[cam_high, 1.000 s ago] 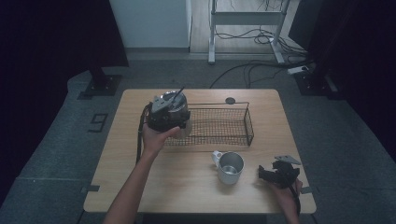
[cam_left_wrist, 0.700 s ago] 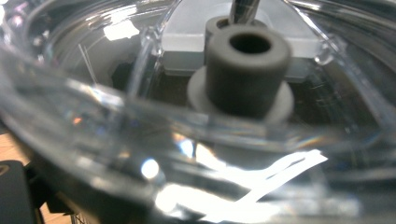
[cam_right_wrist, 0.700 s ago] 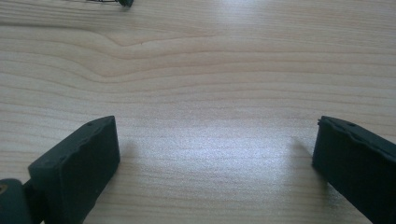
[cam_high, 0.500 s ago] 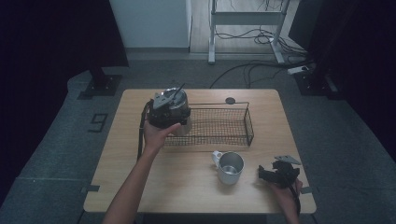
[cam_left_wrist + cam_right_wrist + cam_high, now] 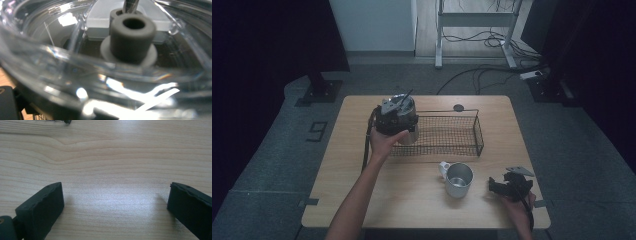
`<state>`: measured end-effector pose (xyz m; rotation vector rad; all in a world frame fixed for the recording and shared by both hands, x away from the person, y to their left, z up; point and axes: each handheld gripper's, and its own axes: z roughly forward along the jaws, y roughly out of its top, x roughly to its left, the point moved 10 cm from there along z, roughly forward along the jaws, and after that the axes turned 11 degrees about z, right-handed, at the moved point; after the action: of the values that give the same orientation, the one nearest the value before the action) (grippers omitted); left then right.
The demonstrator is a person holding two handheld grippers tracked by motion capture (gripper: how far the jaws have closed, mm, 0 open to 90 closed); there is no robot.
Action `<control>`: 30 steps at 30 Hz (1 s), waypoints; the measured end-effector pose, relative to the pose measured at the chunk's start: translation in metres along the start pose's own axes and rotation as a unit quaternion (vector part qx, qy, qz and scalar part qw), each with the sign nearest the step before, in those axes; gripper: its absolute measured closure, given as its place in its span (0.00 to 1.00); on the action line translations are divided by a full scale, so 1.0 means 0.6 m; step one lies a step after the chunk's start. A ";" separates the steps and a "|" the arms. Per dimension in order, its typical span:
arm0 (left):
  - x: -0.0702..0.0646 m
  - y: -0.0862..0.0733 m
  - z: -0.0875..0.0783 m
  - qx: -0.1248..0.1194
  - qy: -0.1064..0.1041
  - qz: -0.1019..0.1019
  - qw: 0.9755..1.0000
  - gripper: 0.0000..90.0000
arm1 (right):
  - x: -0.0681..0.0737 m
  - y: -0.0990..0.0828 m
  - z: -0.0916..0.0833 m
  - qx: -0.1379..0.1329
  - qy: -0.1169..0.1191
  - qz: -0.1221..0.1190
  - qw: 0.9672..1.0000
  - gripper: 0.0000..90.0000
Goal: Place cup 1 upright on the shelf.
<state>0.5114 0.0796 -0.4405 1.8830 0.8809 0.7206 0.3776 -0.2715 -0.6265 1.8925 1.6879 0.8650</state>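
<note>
While left gripper (image 5: 398,116) clamps clear jug (image 5: 75,75) (over basket (image 5: 447,135)); right gripper (image 5: 115,202) spread

My tabletop (image 5: 362,200) is pale wood with a plain grain, standing on a grey carpeted floor (image 5: 272,165). A black wire basket (image 5: 447,134) sits on it toward the far side, a small dark round disc (image 5: 458,107) just beyond its far rim. Nearer me stands a metal mug (image 5: 458,179), upright, handle toward the basket, well apart from it.
</note>
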 end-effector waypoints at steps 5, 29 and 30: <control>0.001 -0.009 0.016 0.008 -0.003 -0.004 1.000 0.05 | 0.000 0.000 0.000 0.000 0.000 0.000 1.000 0.01; 0.020 -0.027 0.038 0.029 0.010 -0.014 0.999 0.05 | 0.000 0.000 0.000 0.000 0.000 0.000 1.000 0.01; 0.021 -0.028 0.040 0.030 0.011 -0.015 0.999 0.05 | 0.000 0.000 0.000 0.000 0.000 0.000 1.000 0.01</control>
<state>0.5323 0.0835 -0.4644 1.9138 0.9532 0.7043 0.3776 -0.2715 -0.6265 1.8924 1.6876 0.8647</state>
